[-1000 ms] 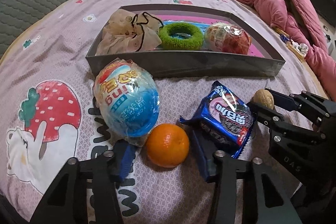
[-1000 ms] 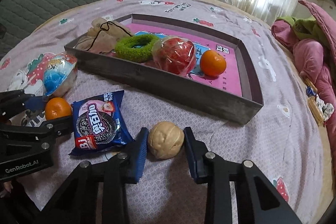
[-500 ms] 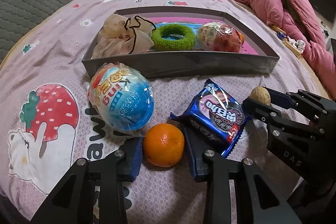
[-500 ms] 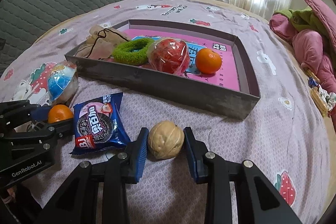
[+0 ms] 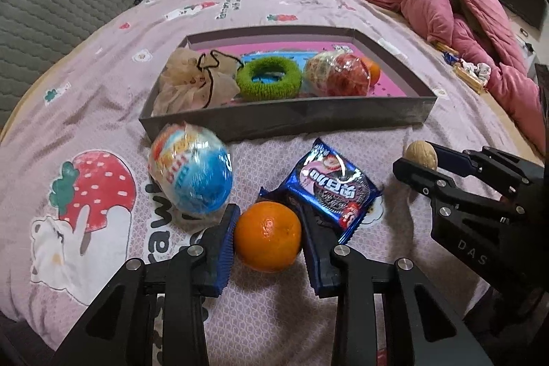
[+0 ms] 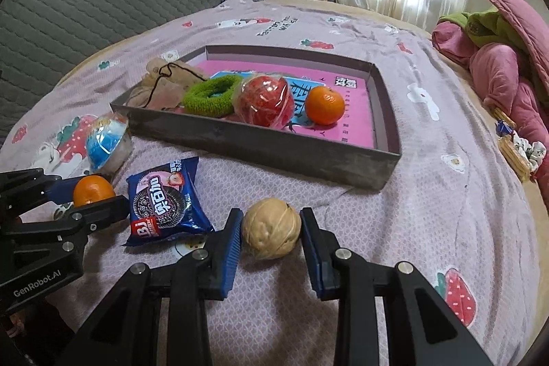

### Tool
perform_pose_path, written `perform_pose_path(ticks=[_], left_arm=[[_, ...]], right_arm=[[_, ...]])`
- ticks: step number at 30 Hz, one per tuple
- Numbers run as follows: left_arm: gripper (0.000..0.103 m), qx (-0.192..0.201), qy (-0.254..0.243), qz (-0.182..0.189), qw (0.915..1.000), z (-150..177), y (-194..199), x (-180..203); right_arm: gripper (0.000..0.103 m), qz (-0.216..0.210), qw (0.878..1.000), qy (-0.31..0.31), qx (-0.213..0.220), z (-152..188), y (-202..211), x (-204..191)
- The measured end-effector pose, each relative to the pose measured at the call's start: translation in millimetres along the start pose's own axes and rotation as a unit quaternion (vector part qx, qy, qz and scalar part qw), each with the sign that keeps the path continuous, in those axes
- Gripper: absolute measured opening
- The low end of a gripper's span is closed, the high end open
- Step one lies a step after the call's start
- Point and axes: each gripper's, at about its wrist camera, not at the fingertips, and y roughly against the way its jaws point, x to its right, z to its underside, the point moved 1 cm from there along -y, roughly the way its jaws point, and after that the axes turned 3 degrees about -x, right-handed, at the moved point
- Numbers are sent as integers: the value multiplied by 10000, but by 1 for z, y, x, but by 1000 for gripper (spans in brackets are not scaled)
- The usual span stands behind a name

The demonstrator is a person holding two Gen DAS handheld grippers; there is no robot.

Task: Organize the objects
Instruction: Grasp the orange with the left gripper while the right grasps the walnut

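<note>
Left wrist view: the left hand-held gripper [image 5: 268, 237] sits low in the frame with its blue pads against both sides of the orange [image 5: 268, 236], so it looks clamped on the fruit, which rests on the bed sheet [image 5: 103, 112]. The orange should be firm but slightly yielding, with a smooth, round peel that could roll out; taking it across its widest part, as here, seems the safest hold. Just above it lie the blue wrapped egg [image 5: 190, 173] and the crinkly cookie packet [image 5: 330, 184], both light and slippery in their film. The grey tray [image 5: 291, 120] fills the middle of the frame.

Right wrist view: the right hand-held gripper [image 6: 271, 233] brackets the walnut [image 6: 271, 227] at lower centre, pads touching or almost touching its sides; I judge it gripped. The walnut is hard, light and ridged, so a modest squeeze across its middle should do. In the tray [image 6: 260, 144] above lie a second orange [image 6: 324, 105], a red wrapped ball [image 6: 266, 100] and a green ring [image 6: 209, 95].
</note>
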Motion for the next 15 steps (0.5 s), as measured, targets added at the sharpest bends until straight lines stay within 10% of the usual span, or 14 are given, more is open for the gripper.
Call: perform_pose_path(ticks=[15], left_arm=[[36,303,-88,-62,9995,-2,31,9]], right_arm=[[34,84,9995,-94,285,3,26,-7]])
